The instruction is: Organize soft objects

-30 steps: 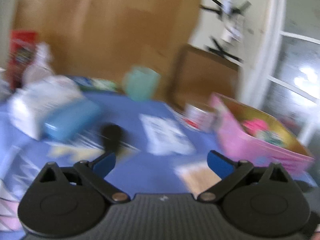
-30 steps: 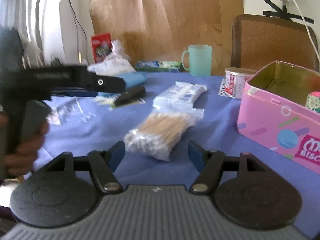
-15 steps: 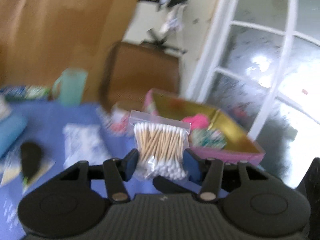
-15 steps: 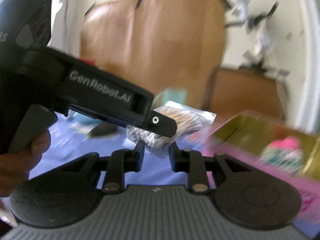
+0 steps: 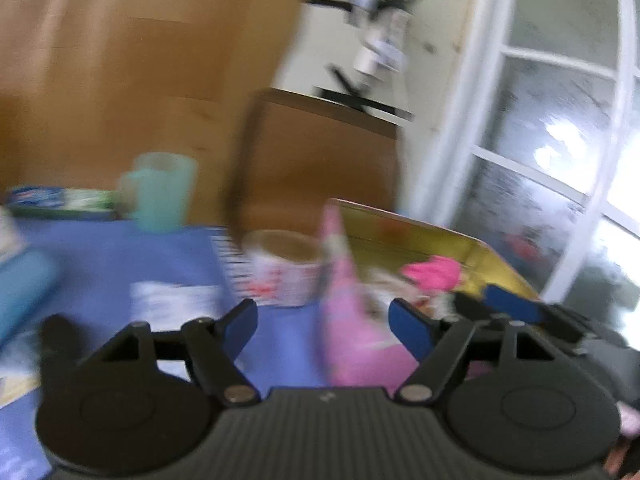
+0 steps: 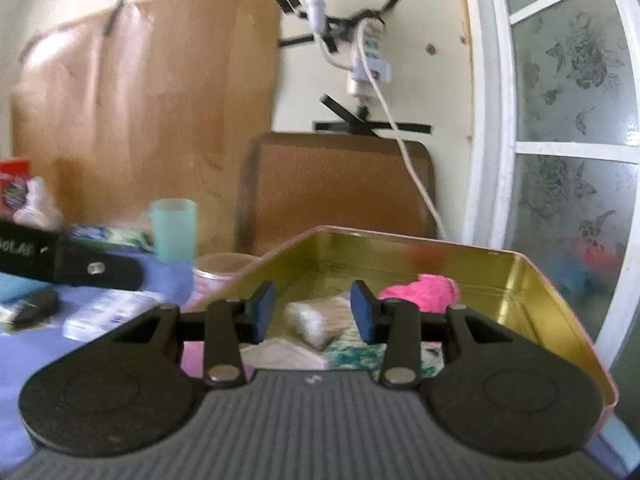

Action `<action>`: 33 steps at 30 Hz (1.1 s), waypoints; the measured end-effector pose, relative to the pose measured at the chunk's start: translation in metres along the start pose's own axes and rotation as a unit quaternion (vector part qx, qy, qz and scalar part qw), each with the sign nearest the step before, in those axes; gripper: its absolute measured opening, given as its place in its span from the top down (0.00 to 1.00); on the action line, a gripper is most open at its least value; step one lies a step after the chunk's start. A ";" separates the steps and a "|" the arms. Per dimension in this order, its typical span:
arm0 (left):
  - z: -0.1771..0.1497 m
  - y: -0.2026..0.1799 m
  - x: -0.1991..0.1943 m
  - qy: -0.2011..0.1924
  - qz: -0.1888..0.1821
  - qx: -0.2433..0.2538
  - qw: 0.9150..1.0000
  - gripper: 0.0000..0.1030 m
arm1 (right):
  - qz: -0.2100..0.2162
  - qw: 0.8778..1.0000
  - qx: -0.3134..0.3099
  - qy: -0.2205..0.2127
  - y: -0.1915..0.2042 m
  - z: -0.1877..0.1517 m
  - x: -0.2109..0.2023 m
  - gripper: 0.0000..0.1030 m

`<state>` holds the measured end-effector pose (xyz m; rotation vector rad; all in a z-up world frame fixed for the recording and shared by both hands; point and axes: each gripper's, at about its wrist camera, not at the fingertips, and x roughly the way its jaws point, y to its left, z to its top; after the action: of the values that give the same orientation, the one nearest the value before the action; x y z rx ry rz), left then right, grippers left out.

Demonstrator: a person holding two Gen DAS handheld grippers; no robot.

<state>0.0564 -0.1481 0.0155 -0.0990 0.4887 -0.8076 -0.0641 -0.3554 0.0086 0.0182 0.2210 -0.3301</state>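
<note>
Lying in tin (image 6: 516,276), swab bag (image 6: 320,314); right gripper (image 6: 313,312) above, just opening, released; left gripper (image 5: 322,324) likewise, empty.

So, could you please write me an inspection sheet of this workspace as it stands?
Surface: blue tablecloth over the table.
Job's things: pink tin, lid off, holds a bag of cotton swabs, a pink fluffy item and patterned packets.
Clutter: teal mug, white pouch, small tub.
Grippers: left gripper open, empty; right gripper open above the tin; both jaws just opened.
Cables: white cord hangs from a taped wall socket.
Surroundings: brown chair, wooden board, frosted window.
</note>
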 end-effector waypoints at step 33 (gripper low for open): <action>-0.050 0.121 -0.070 -0.047 0.094 -0.106 0.989 0.19 | 0.157 0.963 -0.053 0.211 0.160 -0.010 0.115 0.21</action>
<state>0.0734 -0.0092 -0.0339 -0.2820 0.4864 -0.5619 0.0918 -0.2399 -0.0288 0.0178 0.6503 0.0078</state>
